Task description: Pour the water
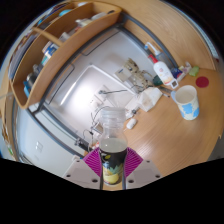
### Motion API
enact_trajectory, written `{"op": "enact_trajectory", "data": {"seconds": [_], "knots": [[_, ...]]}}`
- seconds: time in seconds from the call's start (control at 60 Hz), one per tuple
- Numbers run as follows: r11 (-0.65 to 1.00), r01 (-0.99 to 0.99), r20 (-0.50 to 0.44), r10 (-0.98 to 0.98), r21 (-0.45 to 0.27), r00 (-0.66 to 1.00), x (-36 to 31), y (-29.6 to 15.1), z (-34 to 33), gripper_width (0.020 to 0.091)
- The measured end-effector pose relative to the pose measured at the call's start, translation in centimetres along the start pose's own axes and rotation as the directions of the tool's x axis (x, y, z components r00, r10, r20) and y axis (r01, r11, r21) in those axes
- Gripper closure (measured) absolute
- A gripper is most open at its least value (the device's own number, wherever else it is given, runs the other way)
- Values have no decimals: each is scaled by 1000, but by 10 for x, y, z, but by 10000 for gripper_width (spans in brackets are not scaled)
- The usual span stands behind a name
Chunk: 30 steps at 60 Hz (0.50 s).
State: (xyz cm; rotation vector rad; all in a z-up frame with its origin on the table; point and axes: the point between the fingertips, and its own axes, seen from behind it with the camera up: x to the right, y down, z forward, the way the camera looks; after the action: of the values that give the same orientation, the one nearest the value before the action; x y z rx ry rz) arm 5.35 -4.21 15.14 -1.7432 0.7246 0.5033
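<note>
A wooden table (pixel 150 120) tilts across the room beneath a hand-held claw (pixel 112 163), whose purple pads (pixel 93 161) press on both sides of a clear plastic bottle (pixel 111 140) carried upright above the surface. Well beyond it stands a pale blue cup (pixel 188 101), with small clutter nearby. The bottle appears lifted and in transit; pouring looks not yet begun. The next move likely calls for bringing the bottle's mouth over the cup, then tipping it gently.
</note>
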Motion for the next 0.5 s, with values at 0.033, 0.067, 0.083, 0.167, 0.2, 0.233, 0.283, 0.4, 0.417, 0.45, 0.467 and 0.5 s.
{"op": "enact_trajectory", "data": {"seconds": [0.033,0.067,0.083,0.167,0.2,0.233,0.283,0.4,0.417,0.45,0.467,0.5], "knots": [[997,-81,11,81,-16,997,8,-10,0,858],[988,-152,15,152,-32,988,16,-22,-1,858],[983,-182,13,183,-34,983,22,-30,-2,858],[935,-352,16,353,-53,935,42,-62,0,858],[908,-415,30,417,-60,908,47,-74,2,854],[876,-479,40,482,-62,875,54,-84,3,855],[812,-577,37,581,-83,813,60,-93,4,857],[653,-744,19,753,-142,658,74,-102,11,851],[630,-762,15,772,-150,635,75,-103,12,851],[592,-791,9,801,-158,598,78,-104,12,851],[573,-804,6,815,-157,580,80,-106,13,849],[532,-832,1,842,-156,539,82,-108,14,852]]}}
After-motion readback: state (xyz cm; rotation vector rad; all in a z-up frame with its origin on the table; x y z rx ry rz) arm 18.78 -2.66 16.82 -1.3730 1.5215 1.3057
